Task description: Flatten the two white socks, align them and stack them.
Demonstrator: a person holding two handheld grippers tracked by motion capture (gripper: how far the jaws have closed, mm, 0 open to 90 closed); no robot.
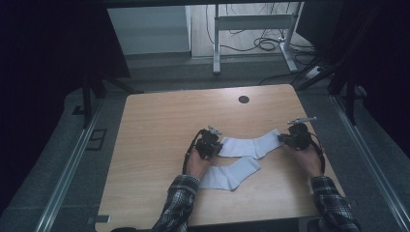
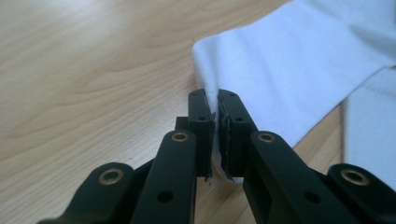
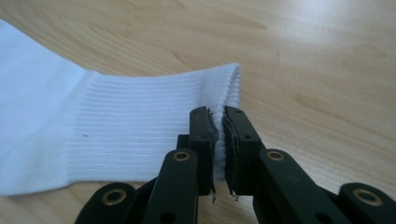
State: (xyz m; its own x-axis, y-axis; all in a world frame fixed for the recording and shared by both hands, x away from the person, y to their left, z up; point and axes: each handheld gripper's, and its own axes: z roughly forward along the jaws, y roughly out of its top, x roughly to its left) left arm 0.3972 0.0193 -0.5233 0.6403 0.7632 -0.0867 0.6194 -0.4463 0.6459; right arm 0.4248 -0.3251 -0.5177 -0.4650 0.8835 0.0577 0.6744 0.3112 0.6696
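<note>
Two white socks lie on the wooden table [image 1: 164,130]. The upper sock [image 1: 249,145] stretches between both grippers. My left gripper [image 1: 218,145] is shut on its plain end; in the left gripper view the jaws [image 2: 212,95] pinch a raised fold of the sock [image 2: 289,70]. My right gripper [image 1: 284,139] is shut on the other end; in the right gripper view the jaws [image 3: 215,112] clamp the ribbed cuff [image 3: 140,121] near its edge. The lower sock [image 1: 232,174] lies loose beside the person's left hand, and its edge [image 2: 369,130] lies to the right of the left jaws.
A round cable hole [image 1: 243,99] sits near the table's far edge. Beyond the table stands a metal desk frame [image 1: 251,24] with cables on the floor. Dark curtains hang at both sides. Bare wood extends left and toward the far edge.
</note>
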